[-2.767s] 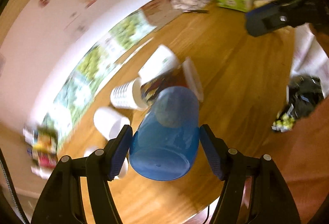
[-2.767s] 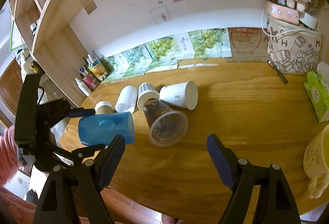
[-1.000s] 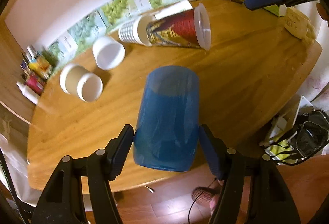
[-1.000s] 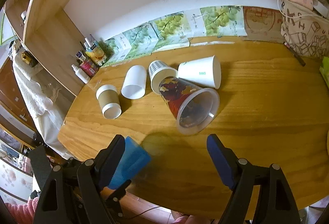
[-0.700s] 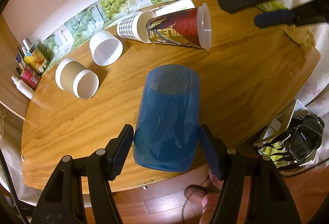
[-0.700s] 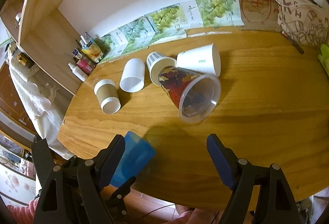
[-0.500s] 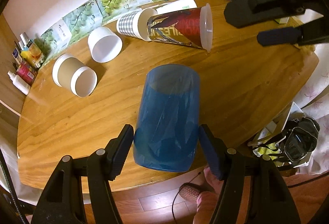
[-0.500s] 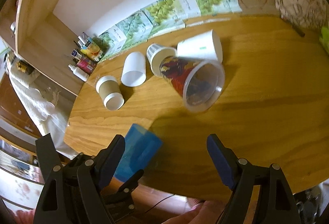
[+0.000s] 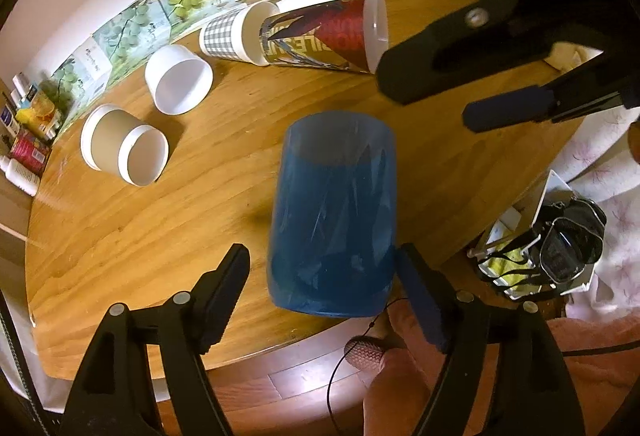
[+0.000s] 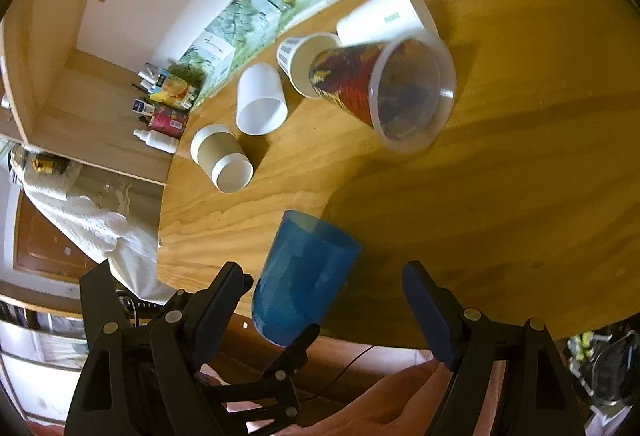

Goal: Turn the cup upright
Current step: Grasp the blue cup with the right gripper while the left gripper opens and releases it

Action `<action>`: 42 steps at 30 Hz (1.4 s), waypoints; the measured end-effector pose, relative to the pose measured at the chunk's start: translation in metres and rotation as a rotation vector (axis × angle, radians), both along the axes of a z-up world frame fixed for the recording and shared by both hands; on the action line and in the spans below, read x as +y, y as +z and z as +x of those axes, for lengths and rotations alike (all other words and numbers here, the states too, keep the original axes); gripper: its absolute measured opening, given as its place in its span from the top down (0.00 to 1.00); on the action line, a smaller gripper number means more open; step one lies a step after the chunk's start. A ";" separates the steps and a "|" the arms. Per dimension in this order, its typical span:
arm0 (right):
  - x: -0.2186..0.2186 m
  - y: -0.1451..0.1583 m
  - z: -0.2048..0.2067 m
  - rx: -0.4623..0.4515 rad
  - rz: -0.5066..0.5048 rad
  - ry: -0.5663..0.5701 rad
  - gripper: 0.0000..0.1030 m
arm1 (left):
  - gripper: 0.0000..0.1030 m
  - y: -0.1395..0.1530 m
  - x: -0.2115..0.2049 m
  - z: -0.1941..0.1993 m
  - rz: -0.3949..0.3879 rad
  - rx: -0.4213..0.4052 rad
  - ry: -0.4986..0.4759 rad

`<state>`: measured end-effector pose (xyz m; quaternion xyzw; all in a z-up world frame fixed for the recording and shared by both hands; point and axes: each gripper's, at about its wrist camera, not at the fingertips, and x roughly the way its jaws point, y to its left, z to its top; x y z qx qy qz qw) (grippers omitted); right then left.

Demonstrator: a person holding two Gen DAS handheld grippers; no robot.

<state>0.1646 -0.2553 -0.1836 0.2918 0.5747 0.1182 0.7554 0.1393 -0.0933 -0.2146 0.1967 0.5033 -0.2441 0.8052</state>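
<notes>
Cup stood upright at the table edge; left gripper opened, right gripper open, so withdraw straight back.

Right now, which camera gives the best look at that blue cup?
The left wrist view: the blue cup fills the centre, open mouth up, standing near the table's front edge. The right wrist view shows it smaller and lower, partly hidden behind a claw finger.

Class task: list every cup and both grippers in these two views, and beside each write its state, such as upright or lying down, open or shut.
Blue cup: upright, mouth up, between the fingers.
Printed clear cup: lying on its side.
Checked cup: lying.
Large white cup: lying.
Small white cup: lying.
Brown-sleeved cup: lying.
Left gripper: open.
Right gripper: open, empty.
</notes>
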 end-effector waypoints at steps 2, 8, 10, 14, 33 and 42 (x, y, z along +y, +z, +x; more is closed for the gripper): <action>0.002 -0.005 0.000 0.027 0.016 -0.014 0.20 | 0.23 0.000 0.002 0.000 0.005 0.003 -0.011; 0.003 -0.024 0.002 0.109 0.079 -0.064 0.20 | 0.23 0.004 0.009 -0.003 0.021 -0.008 -0.037; 0.006 -0.030 0.004 0.133 0.107 -0.078 0.20 | 0.23 0.005 0.012 -0.004 0.021 -0.005 -0.040; 0.009 -0.041 0.007 0.184 0.155 -0.101 0.20 | 0.23 0.006 0.019 -0.004 0.016 0.007 -0.038; 0.019 -0.060 0.017 0.302 0.197 -0.130 0.20 | 0.23 0.003 0.023 -0.003 0.015 0.001 -0.030; 0.018 -0.063 0.021 0.325 0.231 -0.134 0.39 | 0.23 0.006 0.021 0.003 0.015 -0.011 -0.026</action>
